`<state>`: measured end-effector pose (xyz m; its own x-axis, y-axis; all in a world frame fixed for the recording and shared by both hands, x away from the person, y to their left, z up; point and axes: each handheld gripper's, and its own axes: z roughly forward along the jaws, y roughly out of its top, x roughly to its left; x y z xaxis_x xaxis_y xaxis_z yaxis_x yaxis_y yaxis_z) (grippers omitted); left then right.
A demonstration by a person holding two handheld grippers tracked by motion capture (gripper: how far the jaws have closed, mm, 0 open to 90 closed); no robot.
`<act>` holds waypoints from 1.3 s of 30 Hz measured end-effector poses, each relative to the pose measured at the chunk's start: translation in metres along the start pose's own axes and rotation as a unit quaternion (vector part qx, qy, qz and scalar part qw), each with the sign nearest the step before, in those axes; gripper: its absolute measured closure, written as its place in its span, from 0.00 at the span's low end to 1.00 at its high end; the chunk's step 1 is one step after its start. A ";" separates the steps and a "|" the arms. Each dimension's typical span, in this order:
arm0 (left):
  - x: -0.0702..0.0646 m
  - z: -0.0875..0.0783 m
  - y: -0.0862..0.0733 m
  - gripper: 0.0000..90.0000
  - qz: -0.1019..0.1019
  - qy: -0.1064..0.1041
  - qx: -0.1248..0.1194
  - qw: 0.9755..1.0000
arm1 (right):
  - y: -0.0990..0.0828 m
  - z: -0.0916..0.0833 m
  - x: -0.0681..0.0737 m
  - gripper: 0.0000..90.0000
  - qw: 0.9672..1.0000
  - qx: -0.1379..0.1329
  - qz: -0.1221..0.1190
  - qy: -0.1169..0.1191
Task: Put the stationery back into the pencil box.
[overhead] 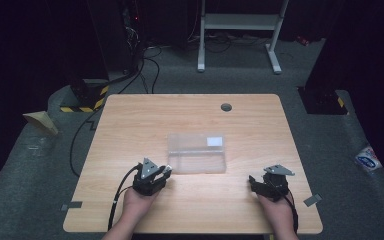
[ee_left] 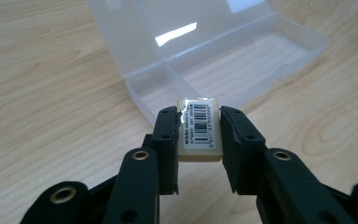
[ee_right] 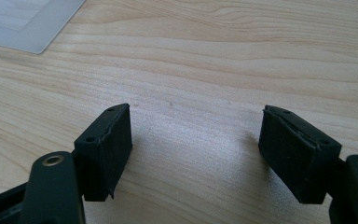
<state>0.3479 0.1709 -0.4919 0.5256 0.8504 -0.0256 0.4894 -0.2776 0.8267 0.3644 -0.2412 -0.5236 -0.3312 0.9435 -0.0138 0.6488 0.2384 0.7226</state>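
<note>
Eraser (ee_left: 200, 133) clamped in left tongs (ee_left: 198, 135) beside open clear box (ee_left: 242, 60).

Small cream eraser (ee_left: 200, 130), white barcode label facing up, clamped between jaws of left tool (ee_left: 198, 133), lifted just short of box. Clear plastic box (overhead: 197, 153) on bench centre, lid open and propped up behind tray; interior apparently empty, though translucent walls blur view.

Room: we see darkness around the lit table (overhead: 130, 115).
Glare: white streak on the clear box (ee_left: 177, 33).
Shadows: soft, under the right gripper (ee_right: 196, 140).
Focus: near edges blur slightly.
</note>
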 end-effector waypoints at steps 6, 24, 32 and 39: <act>0.004 0.013 0.010 0.76 -0.018 -0.001 0.001 1.000 | 0.000 0.000 0.000 0.28 1.000 0.000 0.000 0.000; 0.010 0.050 0.025 0.76 -0.020 0.027 0.048 0.998 | 0.000 0.000 0.000 0.28 1.000 0.000 0.000 0.000; 0.011 0.056 0.025 0.76 -0.026 0.036 0.056 0.997 | 0.000 0.000 0.000 0.28 1.000 0.000 0.000 0.000; 0.012 0.058 0.025 0.72 -0.040 0.030 0.053 0.997 | 0.000 0.000 0.000 0.28 1.000 0.000 -0.001 0.000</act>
<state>0.4071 0.1484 -0.5038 0.4405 0.8962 -0.0523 0.6006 -0.2510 0.7591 0.3644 -0.2413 -0.5236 -0.3319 0.9432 -0.0148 0.6481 0.2394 0.7229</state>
